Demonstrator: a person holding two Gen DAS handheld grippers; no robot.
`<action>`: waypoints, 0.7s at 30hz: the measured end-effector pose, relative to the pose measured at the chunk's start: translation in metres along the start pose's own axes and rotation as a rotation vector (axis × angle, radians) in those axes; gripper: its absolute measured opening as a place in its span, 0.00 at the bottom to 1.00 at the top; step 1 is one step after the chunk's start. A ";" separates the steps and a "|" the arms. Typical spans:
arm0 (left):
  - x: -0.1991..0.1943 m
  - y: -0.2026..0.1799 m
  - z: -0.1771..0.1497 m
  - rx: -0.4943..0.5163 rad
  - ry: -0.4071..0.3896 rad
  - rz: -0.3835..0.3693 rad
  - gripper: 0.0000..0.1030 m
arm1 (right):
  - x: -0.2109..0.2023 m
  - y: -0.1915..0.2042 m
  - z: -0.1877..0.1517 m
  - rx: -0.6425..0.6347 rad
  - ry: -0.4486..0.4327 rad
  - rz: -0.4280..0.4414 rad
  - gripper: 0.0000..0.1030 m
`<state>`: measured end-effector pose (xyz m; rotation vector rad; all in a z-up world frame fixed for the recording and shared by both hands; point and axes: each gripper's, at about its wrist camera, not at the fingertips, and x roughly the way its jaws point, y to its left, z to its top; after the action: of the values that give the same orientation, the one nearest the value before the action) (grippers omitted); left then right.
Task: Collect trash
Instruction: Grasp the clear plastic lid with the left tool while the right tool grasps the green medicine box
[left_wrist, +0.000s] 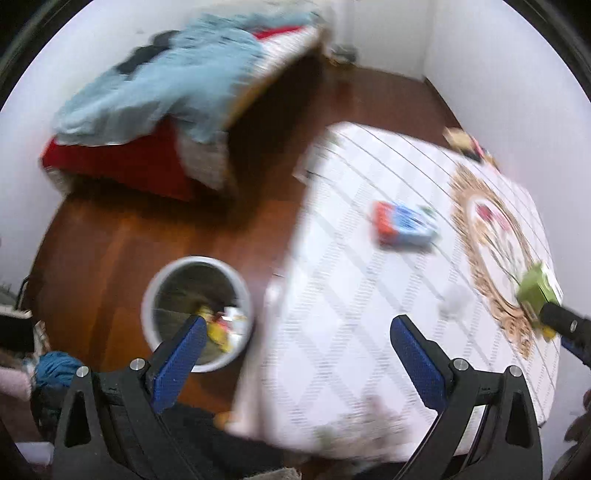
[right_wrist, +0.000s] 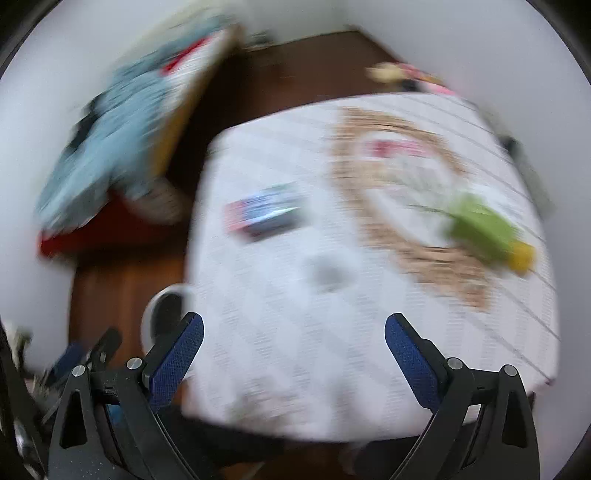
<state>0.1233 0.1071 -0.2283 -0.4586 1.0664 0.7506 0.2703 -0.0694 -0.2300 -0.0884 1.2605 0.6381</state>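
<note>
Glossy reddish wood floor (left_wrist: 110, 240); patterned white cloth over the table (left_wrist: 351, 295). The bin (left_wrist: 197, 314) shows a smooth white rim and dull metallic inside. Rough blue textured pads (left_wrist: 417, 354), matt black plastic arms.

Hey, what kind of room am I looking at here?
Most likely a bedroom in a home. A bed with a rumpled light blue blanket stands on a dark wooden floor, beside a table under a white patterned cloth. A white trash bin sits on the floor by the table.
</note>
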 end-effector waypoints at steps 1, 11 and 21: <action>0.009 -0.015 0.003 0.014 0.020 -0.010 0.98 | 0.003 -0.023 0.007 0.043 -0.004 -0.031 0.97; 0.092 -0.158 0.002 0.238 0.224 -0.110 0.97 | 0.043 -0.175 0.057 0.332 0.013 -0.112 0.97; 0.118 -0.165 0.002 0.182 0.209 -0.095 0.31 | 0.098 -0.192 0.091 0.361 0.030 -0.141 0.97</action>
<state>0.2799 0.0358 -0.3363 -0.4341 1.2867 0.5236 0.4583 -0.1525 -0.3426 0.1121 1.3677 0.2817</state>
